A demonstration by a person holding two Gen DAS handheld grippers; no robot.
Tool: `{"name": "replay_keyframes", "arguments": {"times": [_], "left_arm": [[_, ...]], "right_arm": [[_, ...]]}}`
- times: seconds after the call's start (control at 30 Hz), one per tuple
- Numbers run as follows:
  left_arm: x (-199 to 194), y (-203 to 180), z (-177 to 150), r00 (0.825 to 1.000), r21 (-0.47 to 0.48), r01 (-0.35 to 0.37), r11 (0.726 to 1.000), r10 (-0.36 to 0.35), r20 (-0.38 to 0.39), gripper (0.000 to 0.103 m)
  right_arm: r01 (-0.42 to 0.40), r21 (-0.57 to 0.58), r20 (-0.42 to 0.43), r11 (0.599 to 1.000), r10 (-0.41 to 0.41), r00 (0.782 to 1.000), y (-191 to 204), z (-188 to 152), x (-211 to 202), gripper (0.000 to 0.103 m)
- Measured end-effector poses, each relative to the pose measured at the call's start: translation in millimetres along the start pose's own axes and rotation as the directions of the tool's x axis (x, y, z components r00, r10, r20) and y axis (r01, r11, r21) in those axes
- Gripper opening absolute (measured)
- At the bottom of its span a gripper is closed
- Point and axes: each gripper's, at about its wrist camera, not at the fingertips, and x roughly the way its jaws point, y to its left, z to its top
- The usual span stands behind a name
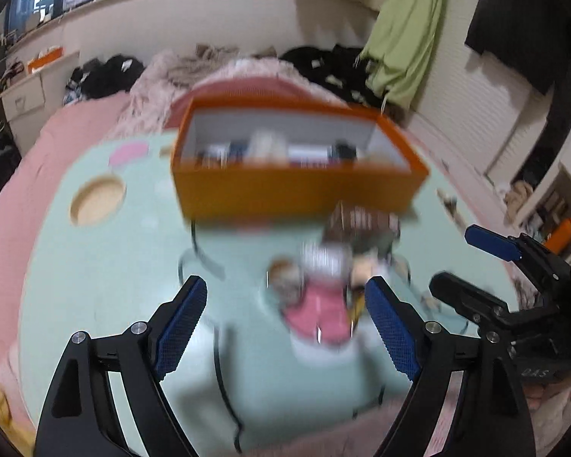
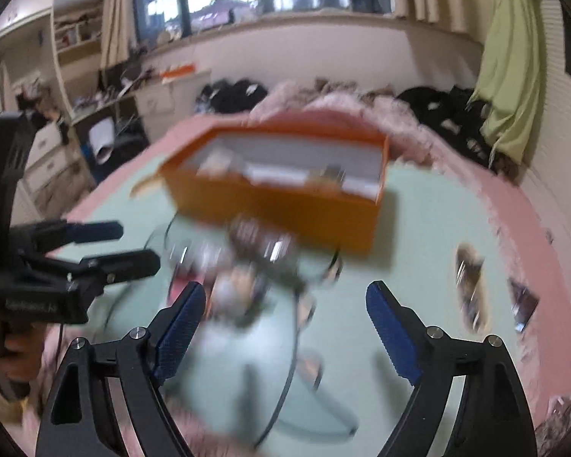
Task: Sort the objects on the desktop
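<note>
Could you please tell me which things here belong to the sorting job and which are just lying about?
For the job: orange box, pile of small items, black cable, two loose packets.

Lying about: green cloth, dark clothes, pink blanket.

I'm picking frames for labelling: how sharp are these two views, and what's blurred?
Left wrist: left gripper crisp, orange box and the small items before it smeared. Right wrist: right gripper sharp, the box and clutter streaked; window backlit in both, fisheye bending edges.

Green garment [image 1: 407,26] hanging by curtains; black clothes [image 2: 449,114] heaped on pink bed [image 1: 15,209].
</note>
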Motion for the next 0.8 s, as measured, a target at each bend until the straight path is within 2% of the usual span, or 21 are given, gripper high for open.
{"name": "replay_keyframes", "arguments": {"times": [0.07, 0.17, 0.23, 0.3, 0.33, 0.37, 0.47, 0.8], "left_arm": [[5.9, -2.6, -15.8, 0.999, 0.006, -0.029, 1.000, 0.029, -0.029, 0.085], [20.3, -1.8, -28.2, 0.995, 0.007, -0.048, 0.999, 0.048, -0.091, 0.085], [22.0, -2.2, -30.8, 0.993, 0.017, -0.079, 0.997, 0.080, -0.089, 0.085], [24.4, -10.8, -33.3, 0.986, 0.061, -0.128, 0.990, 0.134, -0.096, 0.085], [26.3, -15.1, -34.6, 0.985, 0.084, -0.133, 0.988, 0.141, -0.097, 0.094], [27.5, -14.5, -36.7, 0.986, 0.090, -0.119, 0.989, 0.129, -0.109, 0.103], [27.3, -12.2, -37.7, 0.986, 0.082, -0.117, 0.990, 0.125, -0.111, 0.103], [26.8, -11.7, -38.6, 0.986, 0.087, -0.112, 0.990, 0.121, -0.111, 0.103]], "right_arm": [[-0.028, -0.016, -0.050, 0.999, 0.027, 0.998, 5.5, -16.7, 3.7, 0.086], [0.002, -0.045, -0.098, 0.999, -0.006, 0.995, 12.0, -32.0, 14.6, 0.086], [0.001, -0.044, -0.125, 0.999, -0.007, 0.992, 12.6, -40.9, 22.8, 0.088], [0.023, -0.052, -0.116, 0.998, -0.029, 0.993, 12.6, -41.3, 23.0, 0.090], [0.026, -0.054, -0.117, 0.998, -0.032, 0.993, 12.8, -41.7, 23.2, 0.092], [0.032, -0.059, -0.118, 0.998, -0.039, 0.992, 13.4, -42.9, 23.8, 0.094], [0.063, -0.075, -0.117, 0.995, -0.072, 0.991, 15.1, -45.6, 27.0, 0.101], [0.057, -0.080, -0.114, 0.995, -0.066, 0.991, 13.5, -44.8, 27.1, 0.103]]}}
